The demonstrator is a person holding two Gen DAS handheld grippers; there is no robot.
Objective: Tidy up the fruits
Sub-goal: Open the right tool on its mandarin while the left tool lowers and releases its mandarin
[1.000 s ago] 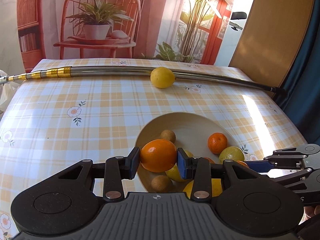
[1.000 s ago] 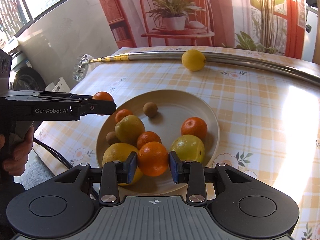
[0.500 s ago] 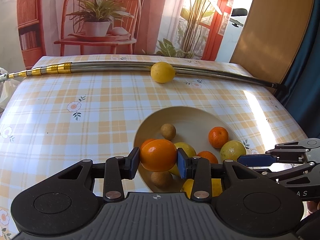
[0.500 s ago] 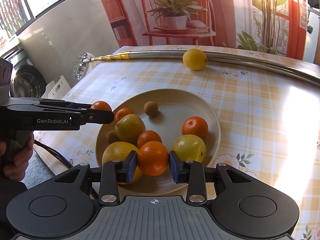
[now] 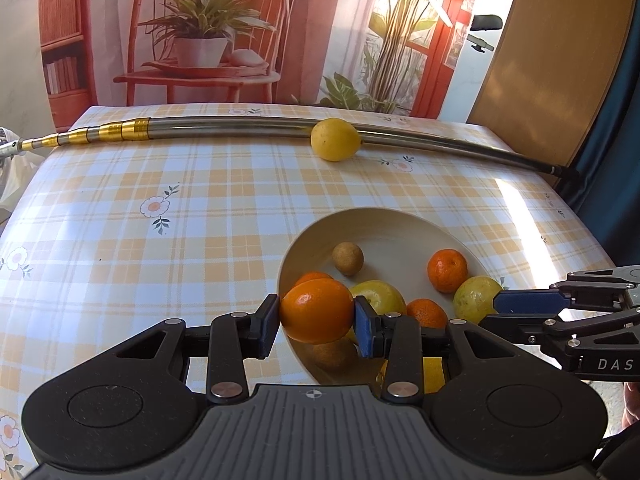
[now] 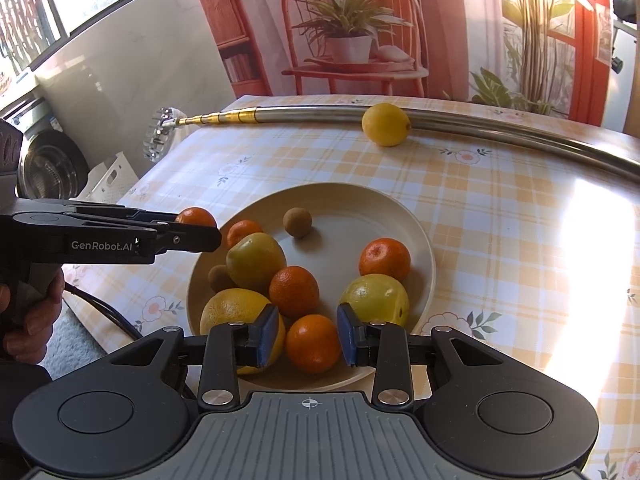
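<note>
A cream plate (image 6: pixel 424 248) on the checked tablecloth holds several oranges, yellow-green citrus and small brown fruits. My left gripper (image 5: pixel 316 326) is shut on a large orange (image 5: pixel 316 308), held over the plate's left rim (image 5: pixel 288 264); the right wrist view shows it from the side (image 6: pixel 192 236). My right gripper (image 6: pixel 308 334) hangs low over the plate's near side. A small orange (image 6: pixel 313 343) rests on the plate between its narrowly set jaws. A thin gap shows at the left pad (image 6: pixel 268 334). A lone lemon (image 5: pixel 335 139) lies against the far pole.
A long steel pole (image 5: pixel 224 122) with gold bands crosses the far side of the table. A person's hand (image 6: pixel 28 320) grips the left handle beyond the table's left edge, above a dark cable (image 6: pixel 116 316). A printed backdrop stands behind the table.
The small orange has dropped out from between the right pads onto the plate and now sits lower. The left gripper keeps its orange, and both hands have hardly moved.
</note>
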